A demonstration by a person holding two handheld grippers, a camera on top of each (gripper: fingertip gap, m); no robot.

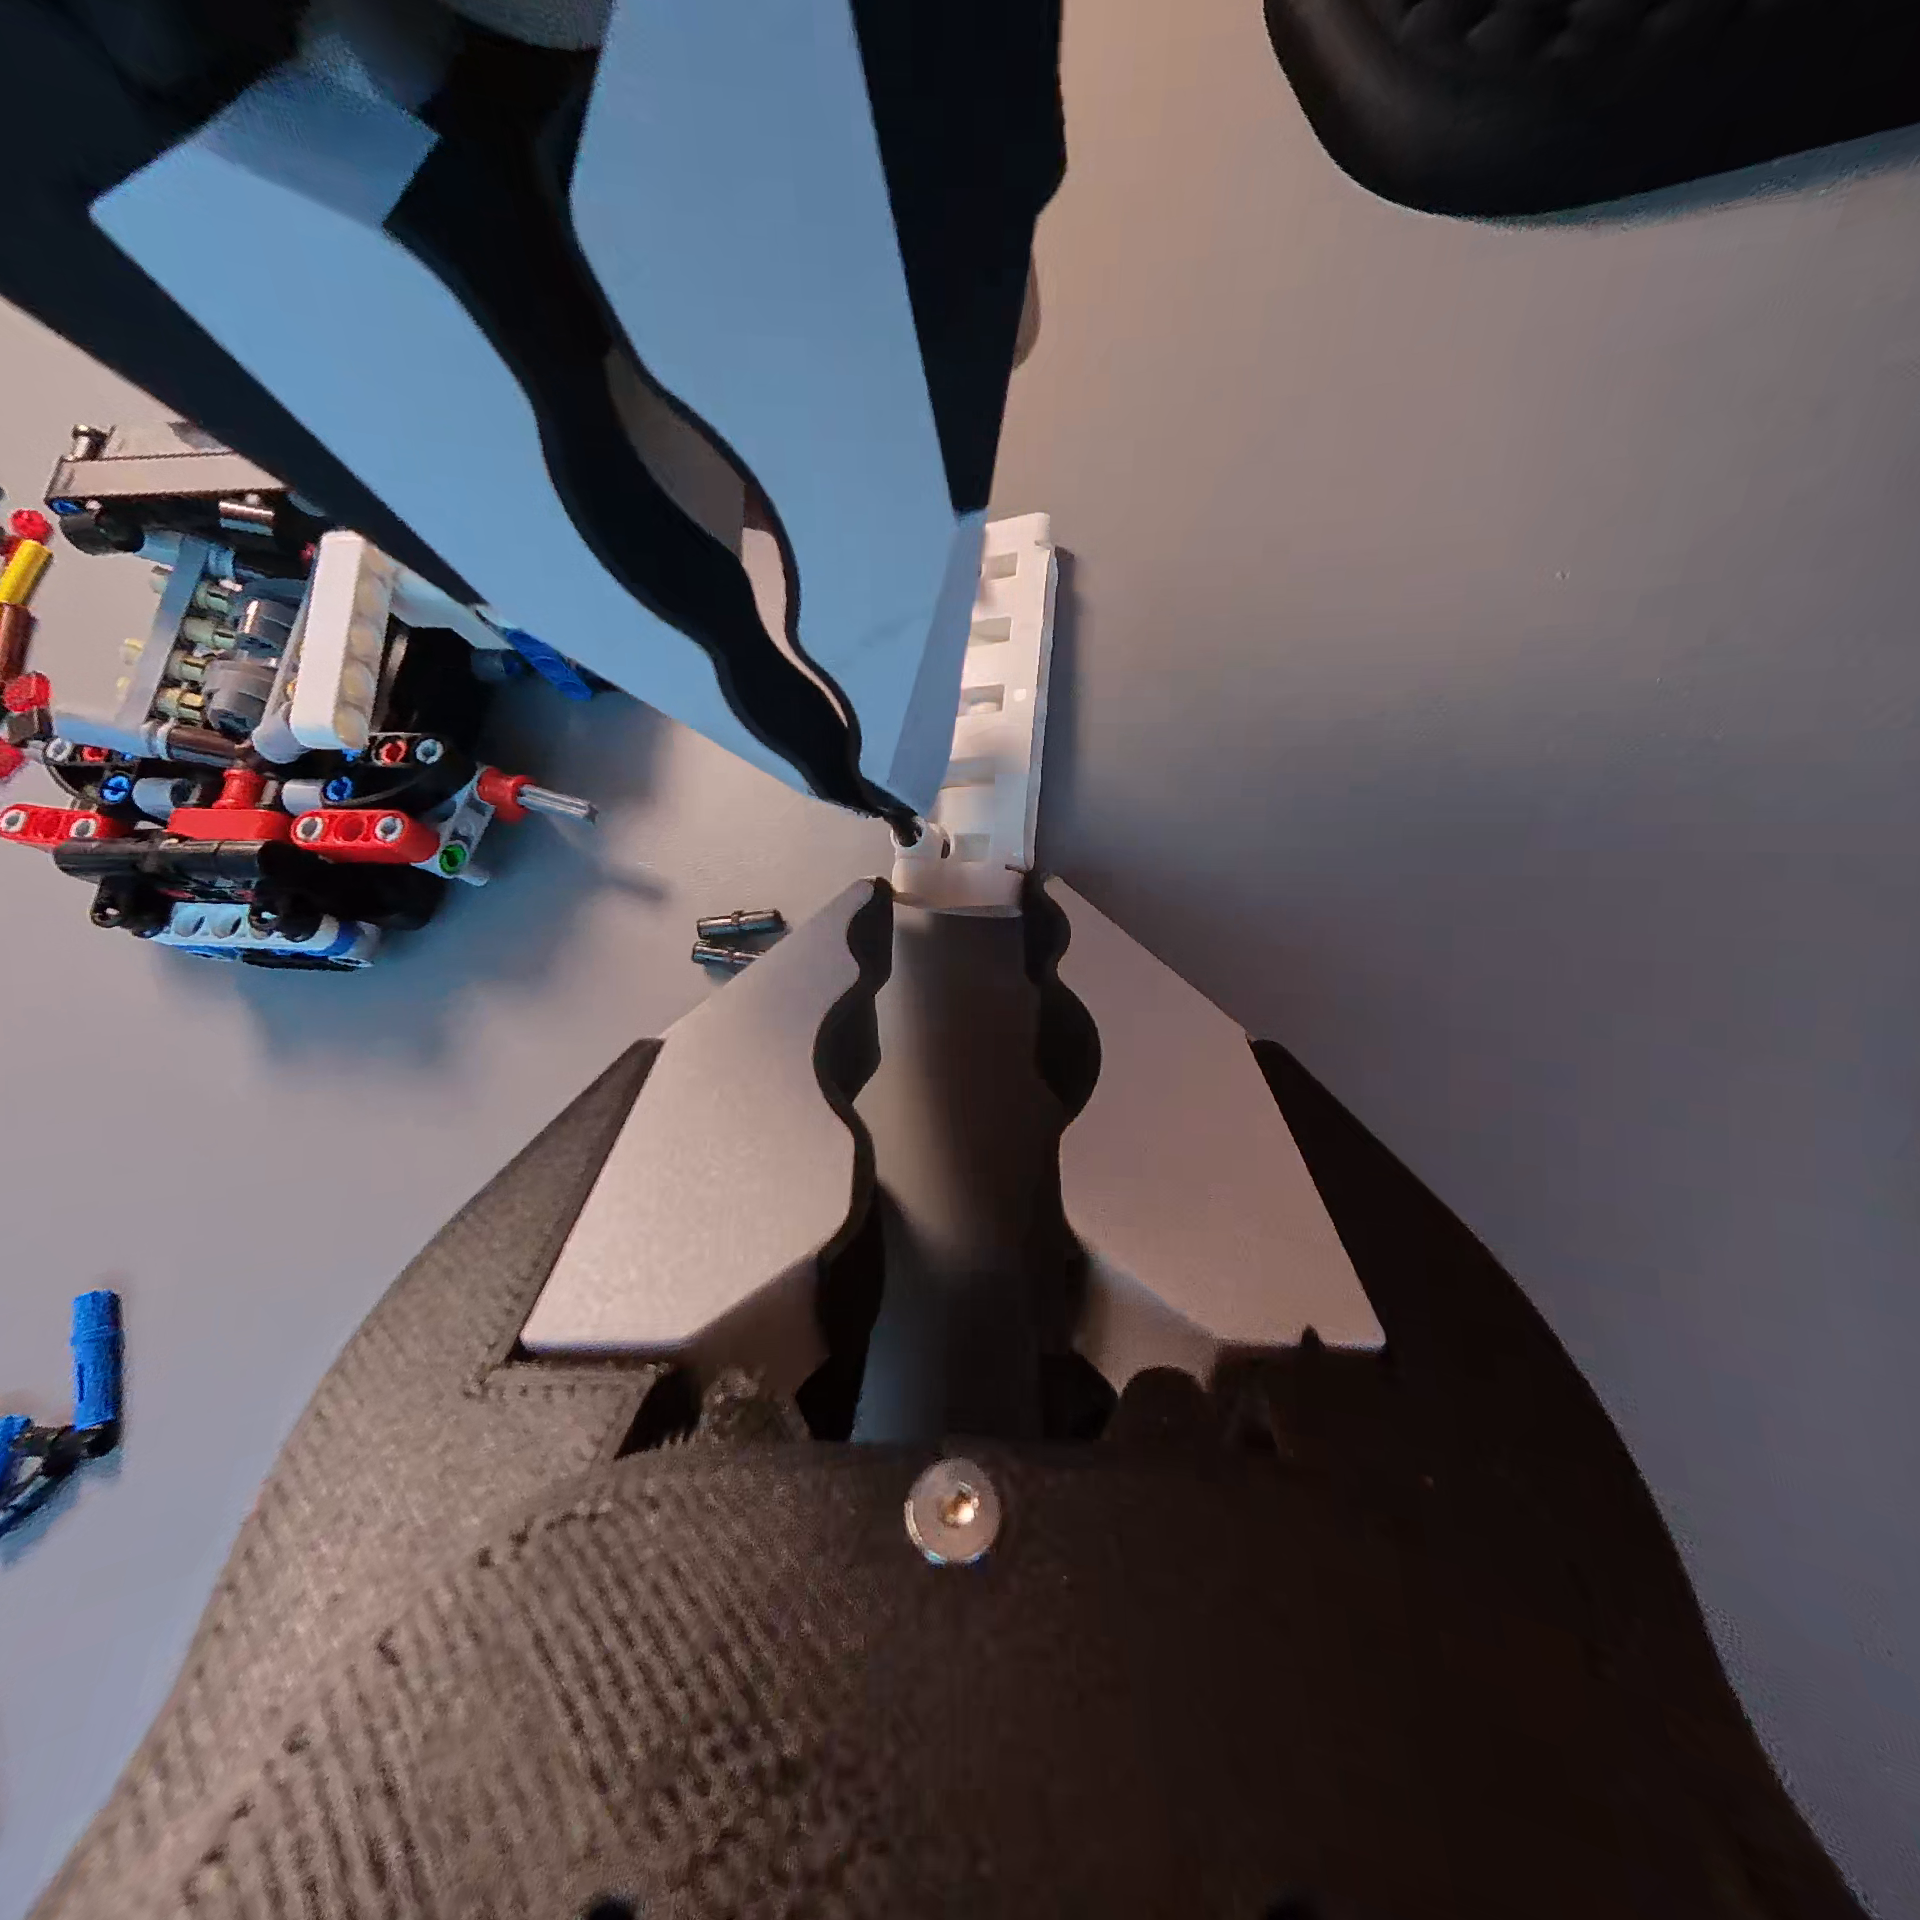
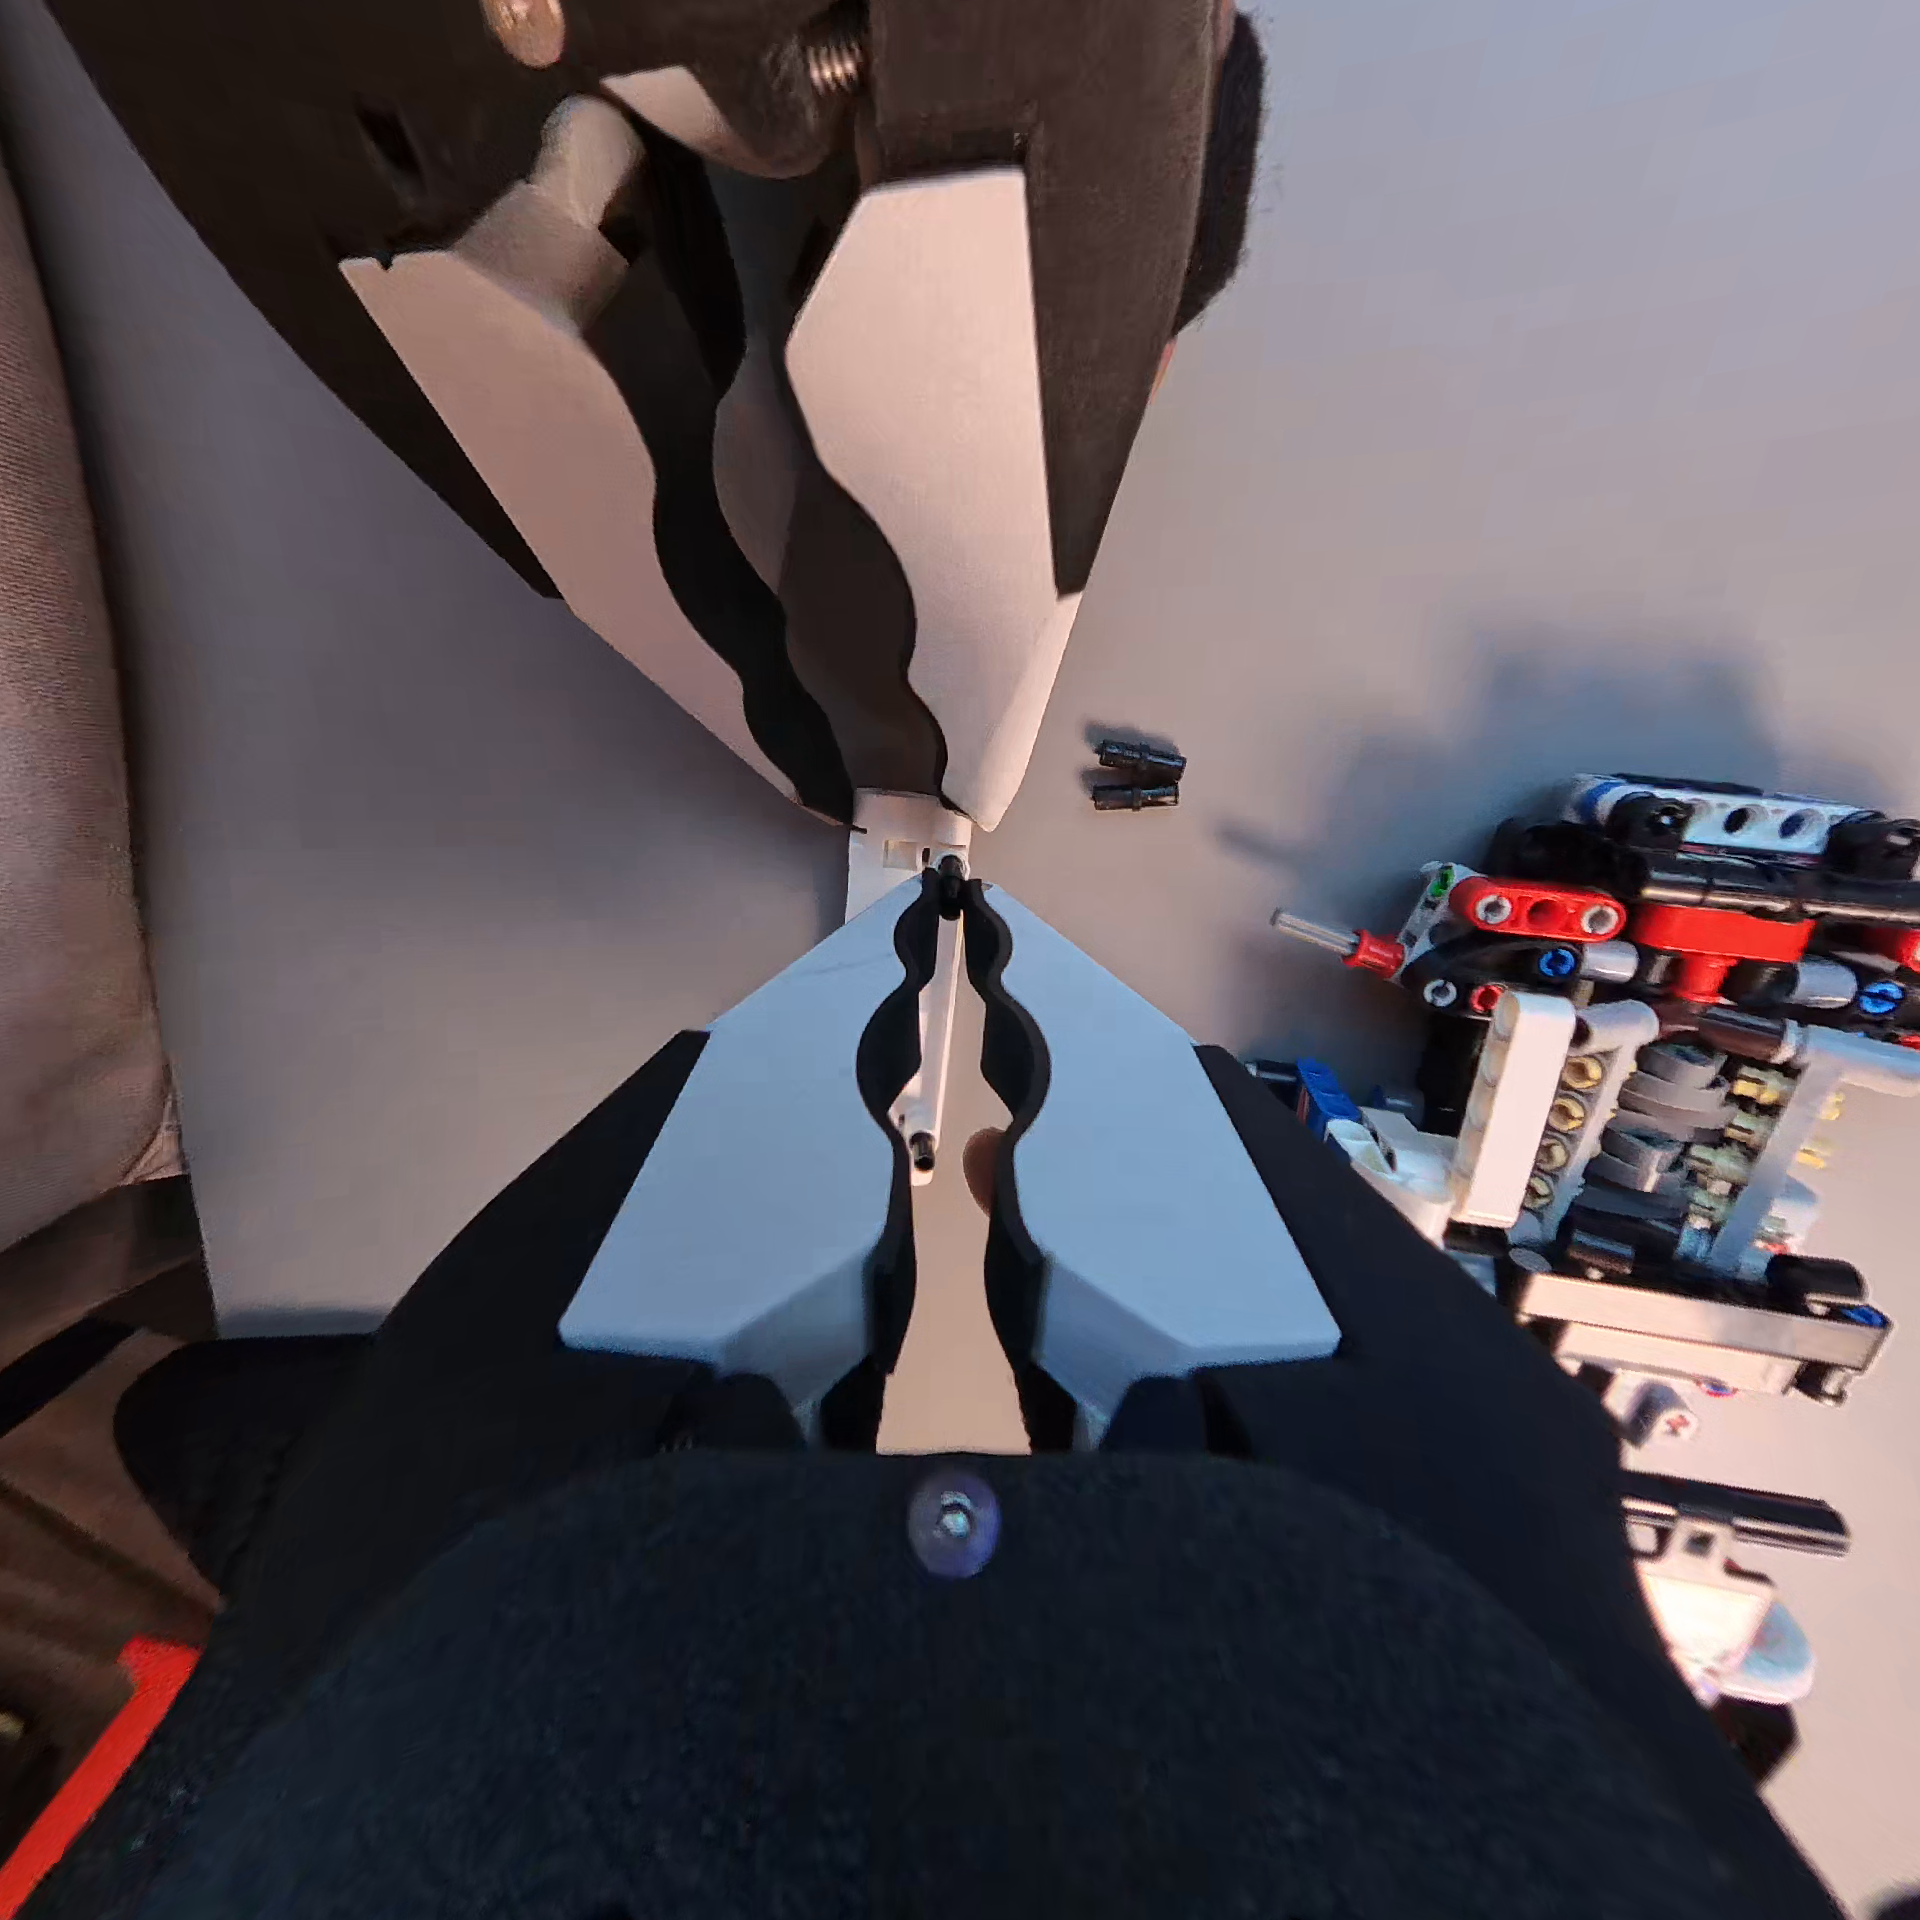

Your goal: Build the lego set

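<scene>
1. The left gripper clamps one end of a white lego beam above the grey table.
2. The right gripper pinches a black pin at the beam's end hole.
3. The half-built lego model and two loose black pins lie nearby.

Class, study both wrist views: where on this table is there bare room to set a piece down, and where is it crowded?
Bare table lies right of the white beam, up to the dark object in that corner. Crowded: around the part-built model, the two black pins and blue pieces, and where the left claw meets the right claw.
</scene>
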